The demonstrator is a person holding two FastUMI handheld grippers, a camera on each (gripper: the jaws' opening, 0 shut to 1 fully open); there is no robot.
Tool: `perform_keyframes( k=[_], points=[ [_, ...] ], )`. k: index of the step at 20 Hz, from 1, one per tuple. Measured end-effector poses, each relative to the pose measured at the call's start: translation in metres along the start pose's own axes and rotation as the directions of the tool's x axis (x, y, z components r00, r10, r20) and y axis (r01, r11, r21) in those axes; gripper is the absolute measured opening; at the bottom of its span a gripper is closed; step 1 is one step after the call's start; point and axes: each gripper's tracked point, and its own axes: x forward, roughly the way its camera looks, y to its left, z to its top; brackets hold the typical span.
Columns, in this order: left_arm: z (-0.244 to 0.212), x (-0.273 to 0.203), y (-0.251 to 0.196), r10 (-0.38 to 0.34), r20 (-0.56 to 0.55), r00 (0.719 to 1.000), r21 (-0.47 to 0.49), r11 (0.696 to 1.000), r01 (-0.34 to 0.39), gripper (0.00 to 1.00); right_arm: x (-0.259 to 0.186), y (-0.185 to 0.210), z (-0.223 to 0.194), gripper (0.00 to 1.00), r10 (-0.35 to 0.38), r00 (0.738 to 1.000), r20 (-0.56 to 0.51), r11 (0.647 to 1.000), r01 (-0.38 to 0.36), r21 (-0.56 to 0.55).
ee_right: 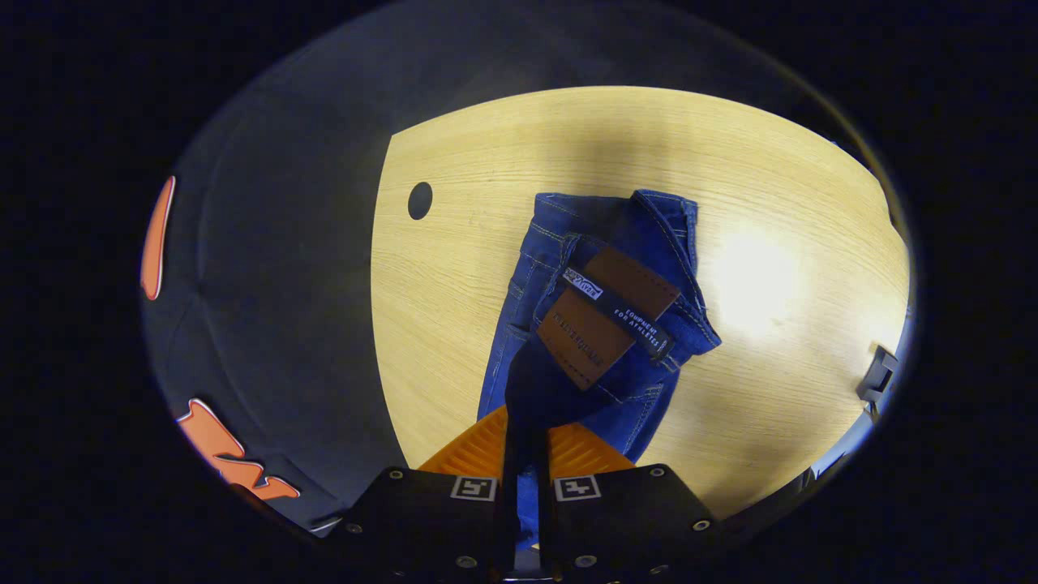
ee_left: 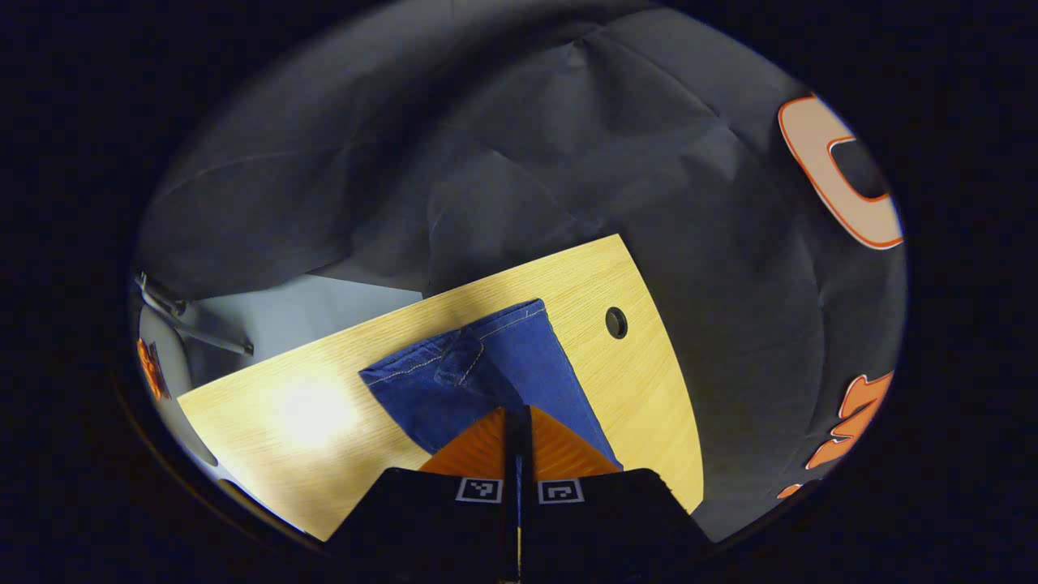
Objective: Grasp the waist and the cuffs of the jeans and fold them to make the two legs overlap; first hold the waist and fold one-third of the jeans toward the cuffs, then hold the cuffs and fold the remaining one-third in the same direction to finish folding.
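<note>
- While my left claw [ee_left: 517,418] pinches blue cloth, its two fingers stand nearly together with only a thin strip of the jeans [ee_left: 486,377] between them.
- From the left gripper view I see a hemmed end of the jeans, with stitching along its edge, lying on the wooden table [ee_left: 276,438] beyond my fingertips.
- That same view takes in a round hole [ee_left: 616,323] in the tabletop, right of the denim, and a pale floor past the table's far edge.
- My right claw [ee_right: 527,430] is likewise closed narrow, gripping a dark fold of the jeans [ee_right: 527,284] that runs down between its fingers.
- Its view gives what the left one lacks: the waist end, bunched and turned over, with a brown leather patch [ee_right: 608,312] facing up.
- Both ends rest on the table; the denim lies near its middle, apart from the hole [ee_right: 420,200].
</note>
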Motion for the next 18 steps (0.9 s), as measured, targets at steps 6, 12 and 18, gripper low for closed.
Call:
perform_keyframes(
  k=[6,12,18],
  points=[
    [0.004,0.038,-0.018,0.048,-0.027,0.998,0.108,0.993,-0.045,0.01,0.038,0.004,0.016,0.12,-0.052,0.998,-0.044,0.995,0.056,0.08],
    [0.013,0.045,-0.034,0.03,0.024,0.999,0.153,0.988,-0.033,0.25,0.032,0.023,0.025,0.16,0.04,0.998,-0.038,0.996,-0.037,0.076],
    [0.018,0.015,-0.069,-0.098,0.104,0.99,0.269,0.961,0.067,0.77,0.002,0.016,0.038,0.72,0.089,0.994,0.062,0.996,-0.087,-0.038]
  ],
)
